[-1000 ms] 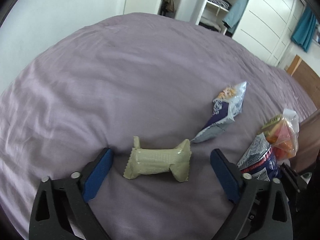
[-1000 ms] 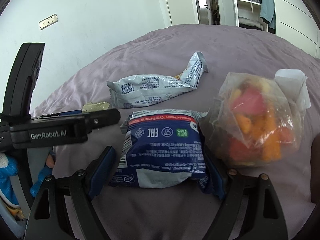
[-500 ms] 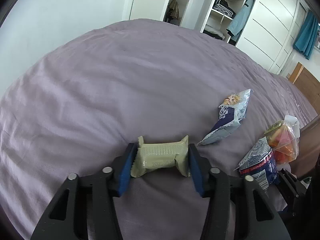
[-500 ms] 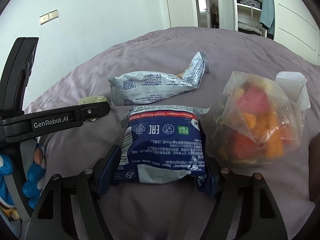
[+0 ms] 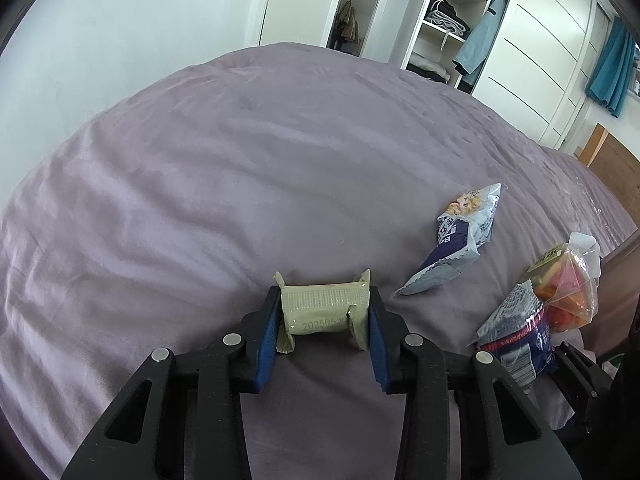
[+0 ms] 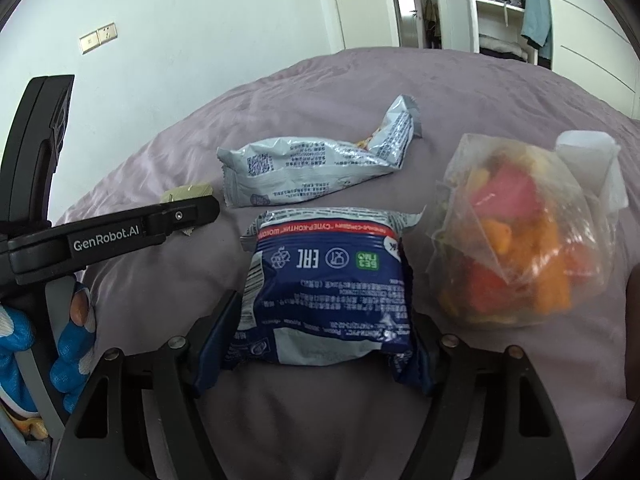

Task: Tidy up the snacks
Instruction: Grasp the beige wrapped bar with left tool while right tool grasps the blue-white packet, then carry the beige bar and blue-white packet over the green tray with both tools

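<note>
On the purple bed [image 5: 248, 168], the left gripper [image 5: 323, 320] has its jaws clamped on the ends of the pale green snack bar [image 5: 322, 314] (date code facing up). The right gripper [image 6: 316, 344] has its jaws pressed against both sides of the blue snack packet [image 6: 326, 288], beside the clear candy bag [image 6: 520, 236] and grey wrapper [image 6: 316, 168].

Black plastic grippers, left [image 5: 324, 320] and right [image 6: 316, 344]; blue fingers [image 5: 267, 336], silver screws. White "GenRobot.AI" lettering. Blue-and-white glove on left hand [image 6: 60, 344], one bare fingertip.
</note>
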